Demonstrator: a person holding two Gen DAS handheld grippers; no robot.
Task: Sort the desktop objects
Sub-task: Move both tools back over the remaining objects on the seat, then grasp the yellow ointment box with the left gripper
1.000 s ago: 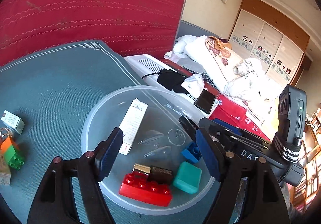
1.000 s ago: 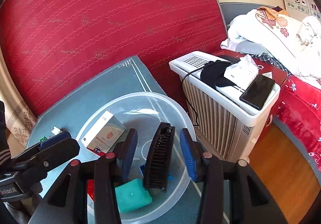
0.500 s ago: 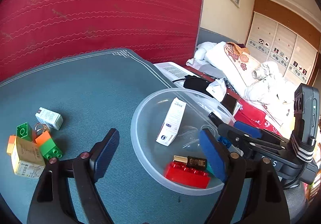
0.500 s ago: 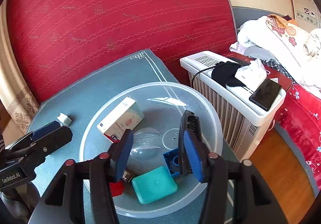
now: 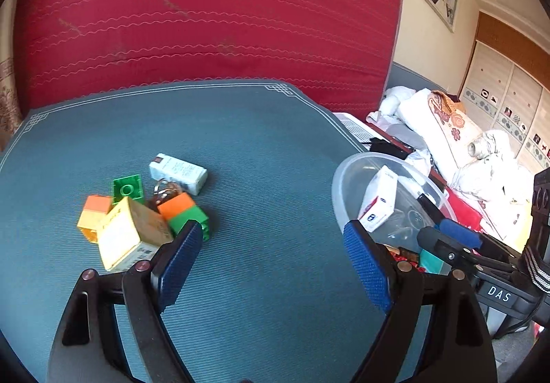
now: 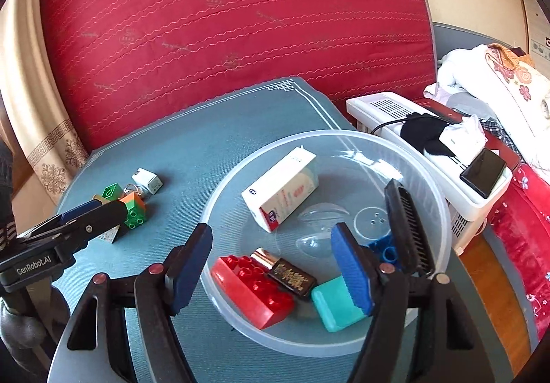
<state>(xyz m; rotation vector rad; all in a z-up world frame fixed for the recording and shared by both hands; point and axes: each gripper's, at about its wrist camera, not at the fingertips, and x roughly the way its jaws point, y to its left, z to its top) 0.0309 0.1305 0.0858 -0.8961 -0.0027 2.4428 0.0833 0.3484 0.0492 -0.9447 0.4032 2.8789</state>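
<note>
Both fisheye views are bright with daylight from the right, bowed strongly at the edges with black corners. Glare streaks the clear round plastic bowl (image 6: 343, 142), and the glossy red plastic building brick (image 6: 254, 290) shines. Short soft shadows lie on the teal ribbed table mat (image 5: 257, 149). Focus is sharp, without motion blur.

**Open mat mid-counter, clutter on both flanks**

The counter (image 5: 261, 149) lies bare between the block-and-box cluster (image 5: 137, 211) and the clear bowl (image 6: 343, 149). The bowl's floor is crowded; a black comb (image 6: 409, 228) leans on its right wall. A white heater (image 6: 429, 159) stands just beyond.
</note>
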